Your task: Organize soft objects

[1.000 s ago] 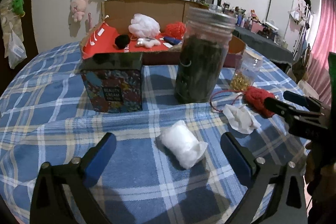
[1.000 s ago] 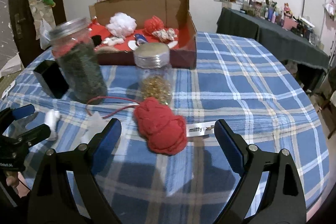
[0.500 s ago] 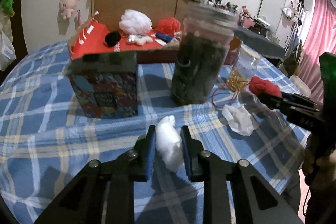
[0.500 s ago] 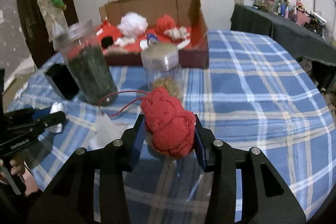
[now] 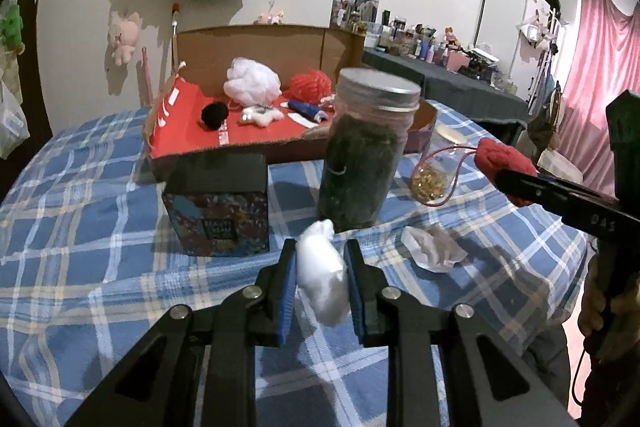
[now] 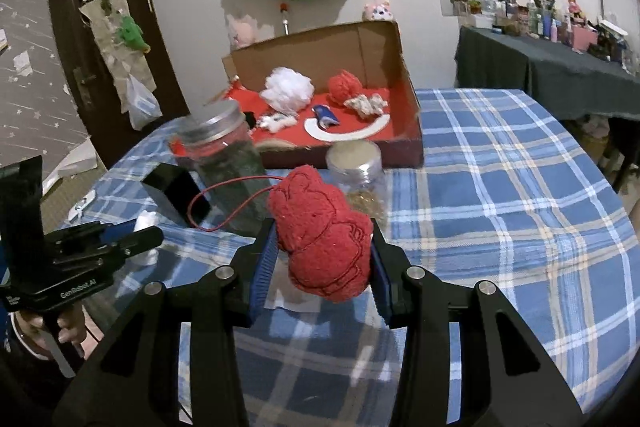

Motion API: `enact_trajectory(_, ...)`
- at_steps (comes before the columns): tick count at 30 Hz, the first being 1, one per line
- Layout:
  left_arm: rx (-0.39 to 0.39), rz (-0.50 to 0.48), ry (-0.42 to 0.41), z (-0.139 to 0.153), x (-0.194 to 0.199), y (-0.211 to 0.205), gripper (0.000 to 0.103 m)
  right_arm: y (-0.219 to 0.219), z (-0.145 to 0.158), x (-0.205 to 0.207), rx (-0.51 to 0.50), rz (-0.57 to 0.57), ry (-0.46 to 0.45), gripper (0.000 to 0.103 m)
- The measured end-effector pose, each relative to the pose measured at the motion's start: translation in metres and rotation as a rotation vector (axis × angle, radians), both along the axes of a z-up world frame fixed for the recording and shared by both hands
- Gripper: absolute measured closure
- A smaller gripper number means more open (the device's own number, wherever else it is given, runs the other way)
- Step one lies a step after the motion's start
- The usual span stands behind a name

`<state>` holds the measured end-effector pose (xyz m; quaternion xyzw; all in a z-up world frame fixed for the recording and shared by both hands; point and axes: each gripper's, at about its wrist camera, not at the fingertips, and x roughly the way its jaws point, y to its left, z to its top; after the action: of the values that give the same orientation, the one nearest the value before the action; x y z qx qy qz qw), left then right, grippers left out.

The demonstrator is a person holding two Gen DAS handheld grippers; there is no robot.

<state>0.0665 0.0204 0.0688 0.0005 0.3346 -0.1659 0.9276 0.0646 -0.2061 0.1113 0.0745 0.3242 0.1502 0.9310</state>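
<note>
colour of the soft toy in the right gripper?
Red soft toy, with a thin red cord; clearest in the right wrist view.

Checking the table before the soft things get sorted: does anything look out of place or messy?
A crumpled white tissue lies loose on the checked tablecloth beside the tall dark jar. A thin red cord trails from the red plush in the right tongs, draping against that jar, so it might snag.

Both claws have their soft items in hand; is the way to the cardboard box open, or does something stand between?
Not open. Between the left claw holding the white wad and the cardboard box stand the tall dark jar and the printed box. Ahead of the red plush in the right claw stands the small jar.
</note>
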Motion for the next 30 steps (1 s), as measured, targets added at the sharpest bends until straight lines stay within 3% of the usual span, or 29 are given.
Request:
enact_trajectory(10,0.017,0.015,-0.059,0.019,-0.013,0.016,0.078,-0.003,0.008,-0.012,0.058,-0.006,-0.017,0.063)
enact_trajectory(20,-0.036,-0.015,-0.020,-0.015,-0.026,0.008,0.078,0.020,-0.047,-0.026,0.039,-0.048,0.046,0.063)
enact_trajectory(30,0.003,-0.024,-0.067,-0.032,-0.036,-0.011,0.078,0.027,-0.058,-0.025,0.002,-0.042,0.052,0.063)
